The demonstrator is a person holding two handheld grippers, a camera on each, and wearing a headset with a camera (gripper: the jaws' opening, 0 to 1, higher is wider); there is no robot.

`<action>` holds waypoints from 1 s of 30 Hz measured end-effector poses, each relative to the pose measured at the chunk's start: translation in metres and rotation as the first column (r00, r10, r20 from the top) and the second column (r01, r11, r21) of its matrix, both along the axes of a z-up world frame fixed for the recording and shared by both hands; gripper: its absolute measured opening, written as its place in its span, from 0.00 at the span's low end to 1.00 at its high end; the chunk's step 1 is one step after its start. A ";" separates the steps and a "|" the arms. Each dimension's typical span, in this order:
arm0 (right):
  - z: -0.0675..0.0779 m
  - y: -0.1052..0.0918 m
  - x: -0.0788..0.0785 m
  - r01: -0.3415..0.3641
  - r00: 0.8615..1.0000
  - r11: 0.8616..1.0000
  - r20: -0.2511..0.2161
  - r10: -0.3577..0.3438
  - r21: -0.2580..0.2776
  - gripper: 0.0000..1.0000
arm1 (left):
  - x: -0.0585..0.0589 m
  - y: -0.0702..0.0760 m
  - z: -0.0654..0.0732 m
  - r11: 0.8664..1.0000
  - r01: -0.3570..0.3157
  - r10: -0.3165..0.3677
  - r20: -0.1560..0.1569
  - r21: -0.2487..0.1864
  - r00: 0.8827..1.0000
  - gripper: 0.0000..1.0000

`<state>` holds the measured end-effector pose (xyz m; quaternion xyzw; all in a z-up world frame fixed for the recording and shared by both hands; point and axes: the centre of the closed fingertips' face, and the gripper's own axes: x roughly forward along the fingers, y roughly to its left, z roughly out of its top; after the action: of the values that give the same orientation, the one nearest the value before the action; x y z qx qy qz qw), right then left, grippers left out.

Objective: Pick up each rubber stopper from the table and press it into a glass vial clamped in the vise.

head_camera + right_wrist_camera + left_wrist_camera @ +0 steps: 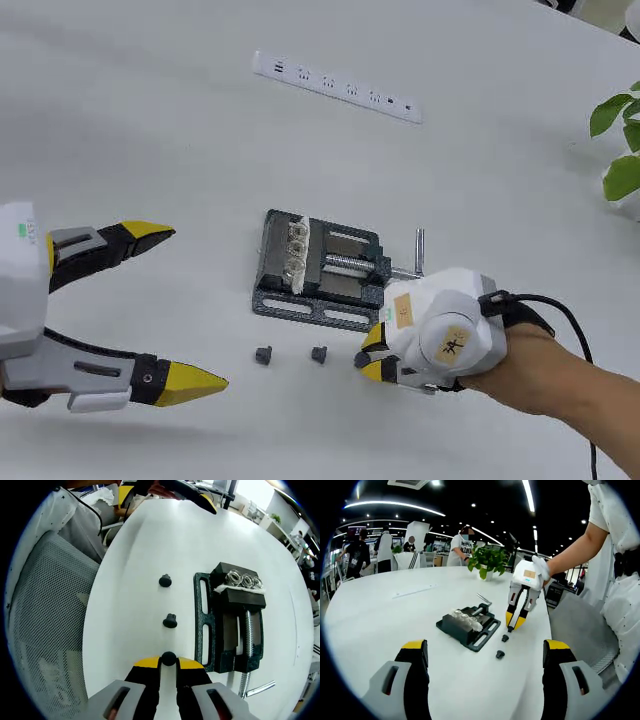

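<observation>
Your right gripper (168,665) pinches rubber stopper (168,657). Glass vials (245,578) in vise (230,625) lie ahead, toward table (150,120) far edge. Left gripper (190,306) wide open, empty.

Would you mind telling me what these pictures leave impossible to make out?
Stopper in the right hand-held gripper: lifted or resting on the table, unclear; the right gripper view looks straight down, and in the head view the gripper covers it.
Vials in the vise: stoppered or not, too small in every view.
Plant: pot cut off by the head view's right edge.
</observation>
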<state>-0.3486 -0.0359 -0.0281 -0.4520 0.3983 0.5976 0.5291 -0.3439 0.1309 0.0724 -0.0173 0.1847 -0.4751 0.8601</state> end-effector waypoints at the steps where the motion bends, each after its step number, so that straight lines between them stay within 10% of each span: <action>1: 0.000 0.000 0.000 0.001 1.000 1.000 0.000 -0.001 0.000 0.08 | 0.000 0.000 0.000 1.000 0.001 -0.001 -0.001 0.000 1.000 0.95; 30: 0.073 0.053 0.050 0.100 0.994 0.975 0.027 -0.107 0.196 0.07 | 0.005 -0.002 0.000 1.000 0.022 -0.022 0.007 -0.006 1.000 0.95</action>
<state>-0.2985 0.0167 0.0445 -0.3880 0.3507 0.5967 0.6086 -0.3392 0.1285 0.0725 -0.0162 0.1804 -0.4853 0.8554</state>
